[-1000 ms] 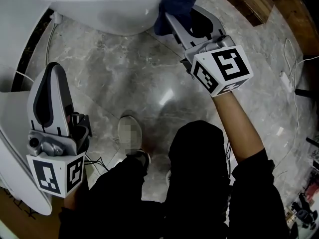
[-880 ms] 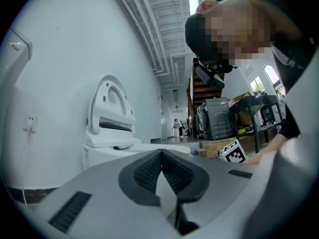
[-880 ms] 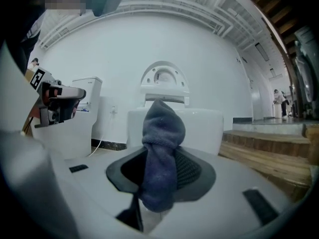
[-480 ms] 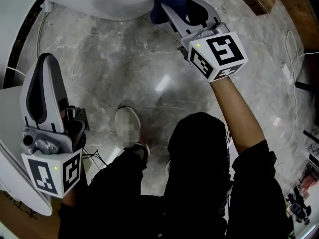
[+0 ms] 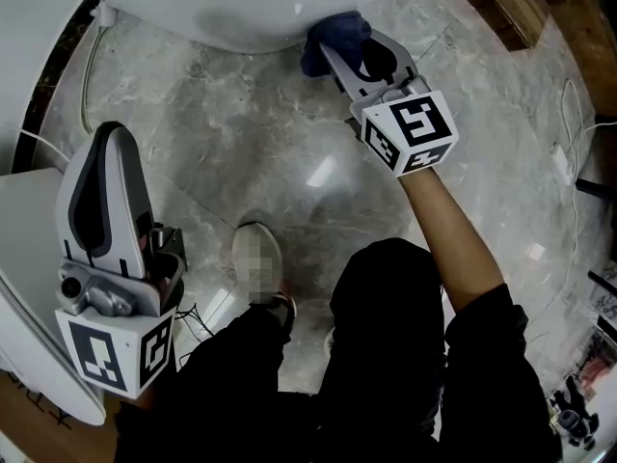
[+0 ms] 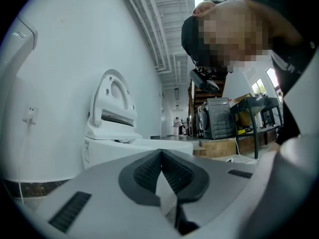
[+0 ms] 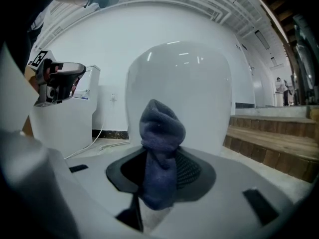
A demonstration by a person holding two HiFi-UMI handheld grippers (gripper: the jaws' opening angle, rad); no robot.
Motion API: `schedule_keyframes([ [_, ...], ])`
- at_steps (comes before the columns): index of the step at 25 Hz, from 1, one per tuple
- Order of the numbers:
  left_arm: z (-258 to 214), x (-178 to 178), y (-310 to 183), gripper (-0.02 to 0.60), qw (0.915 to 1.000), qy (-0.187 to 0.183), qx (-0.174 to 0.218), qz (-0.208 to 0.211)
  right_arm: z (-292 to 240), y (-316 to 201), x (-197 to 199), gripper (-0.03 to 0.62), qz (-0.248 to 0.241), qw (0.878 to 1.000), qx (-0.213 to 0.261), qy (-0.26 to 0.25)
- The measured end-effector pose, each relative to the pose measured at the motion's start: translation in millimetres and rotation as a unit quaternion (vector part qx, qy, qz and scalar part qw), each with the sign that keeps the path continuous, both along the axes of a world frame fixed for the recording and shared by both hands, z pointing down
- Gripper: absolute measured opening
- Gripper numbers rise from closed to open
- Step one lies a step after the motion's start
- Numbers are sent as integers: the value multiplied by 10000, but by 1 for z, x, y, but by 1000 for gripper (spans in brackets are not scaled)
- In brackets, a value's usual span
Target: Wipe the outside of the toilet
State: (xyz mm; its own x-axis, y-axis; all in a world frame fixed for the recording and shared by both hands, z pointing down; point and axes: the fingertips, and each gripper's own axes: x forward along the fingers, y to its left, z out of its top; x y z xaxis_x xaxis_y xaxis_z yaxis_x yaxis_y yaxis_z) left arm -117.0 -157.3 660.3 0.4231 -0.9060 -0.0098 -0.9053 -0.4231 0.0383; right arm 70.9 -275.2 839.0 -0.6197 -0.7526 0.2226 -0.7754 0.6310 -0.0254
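At the top of the head view, the white toilet [image 5: 241,3] fills the upper edge of the frame, its rounded bowl curving down over the grey marble floor [image 5: 289,152]. The right gripper [image 5: 349,54] reaches up to the bowl's lower right edge, its jaws clamped on a dark blue cloth [image 5: 335,33], whose bunched end lies against the porcelain there. In the right gripper view the cloth stands upright between the jaw pads, twisted to a rounded tip, with the toilet's glossy front directly behind it and wooden steps [image 7: 269,143] at the right. The left gripper [image 5: 108,148] is held low at the left of the head view, well apart from the toilet; its own view shows the ribbed pads pressed together with nothing between them.
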Motion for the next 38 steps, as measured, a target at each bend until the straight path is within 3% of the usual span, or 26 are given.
schedule_keyframes([
  [20, 19, -3, -12, 10, 9999, 50, -147, 14, 129, -22, -20, 135, -17, 9913, -1182, 575],
  [38, 30, -7, -17, 11, 9996, 58, -283, 42, 189, -35, -24, 138, 262, 9743, -2141, 647],
])
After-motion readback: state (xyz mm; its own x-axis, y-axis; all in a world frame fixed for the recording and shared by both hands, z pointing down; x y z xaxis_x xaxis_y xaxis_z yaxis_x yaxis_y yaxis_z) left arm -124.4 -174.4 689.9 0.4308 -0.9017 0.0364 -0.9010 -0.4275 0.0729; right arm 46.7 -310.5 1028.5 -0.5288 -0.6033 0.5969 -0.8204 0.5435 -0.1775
